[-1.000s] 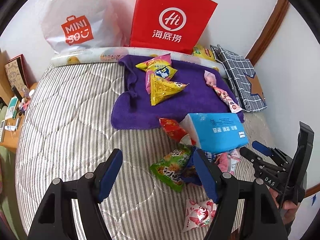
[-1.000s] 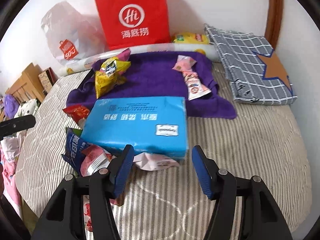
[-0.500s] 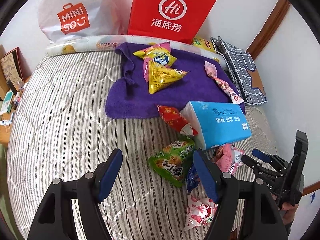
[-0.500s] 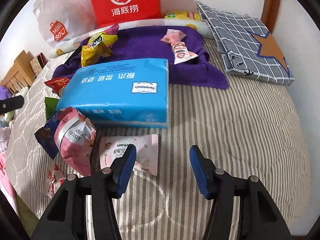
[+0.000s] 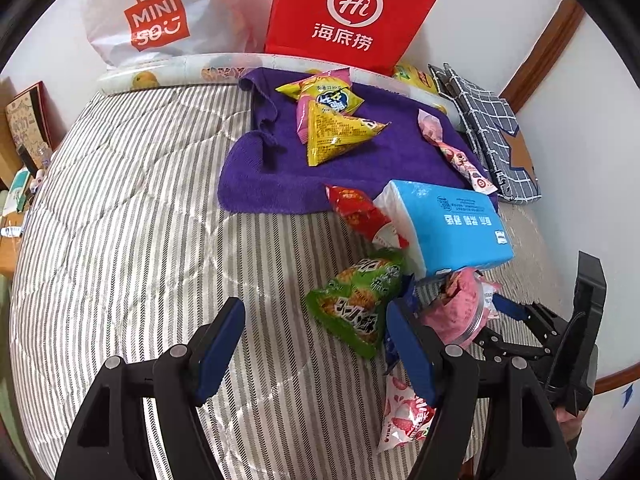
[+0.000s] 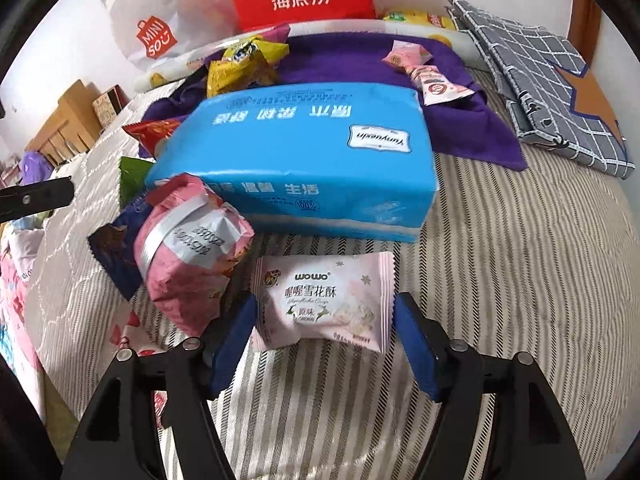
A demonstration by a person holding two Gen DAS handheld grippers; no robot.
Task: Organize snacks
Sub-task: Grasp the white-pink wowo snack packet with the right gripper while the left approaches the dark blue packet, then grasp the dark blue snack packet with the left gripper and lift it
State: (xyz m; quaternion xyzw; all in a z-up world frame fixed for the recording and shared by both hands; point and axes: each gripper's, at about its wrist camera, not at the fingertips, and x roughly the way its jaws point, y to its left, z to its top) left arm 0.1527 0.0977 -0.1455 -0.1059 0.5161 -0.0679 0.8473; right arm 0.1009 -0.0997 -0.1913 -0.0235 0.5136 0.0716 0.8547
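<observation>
Right wrist view gives me the pale pink snowflake-crisp packet (image 6: 324, 304) lying flat on the striped bed (image 6: 520, 280), squarely between the blue pads of my right tongs (image 6: 324, 344). Their jaws are opening and the pads do not press on the packet, so nothing is gripped. Just beside it on the left, a puffy pink snack bag (image 6: 188, 252) leans on a dark blue wrapper (image 6: 114, 252), and right behind them sits the big blue tissue pack (image 6: 304, 160), its far edge on the purple towel (image 6: 460, 120).

From the left wrist camera I cannot see the pale packet at all; the pink bag (image 5: 456, 308) and the tissue pack (image 5: 448, 224) hide that spot. What I get there instead is the green snack bag (image 5: 360, 304) lying open to view near the right finger of my left tongs (image 5: 316, 348), a red snack (image 5: 360, 212) at the towel's (image 5: 272, 176) near edge, and a strawberry-print packet (image 5: 404, 416) partly behind that finger. My left tongs hang released over bare bedding, nothing between the pads. My right tongs (image 5: 516, 316) show at the right edge of this view.

Yellow chip bags (image 5: 332, 120) rest on the towel, with a red paper bag (image 5: 352, 16) and a white shopping bag (image 5: 160, 16) against the wall.
</observation>
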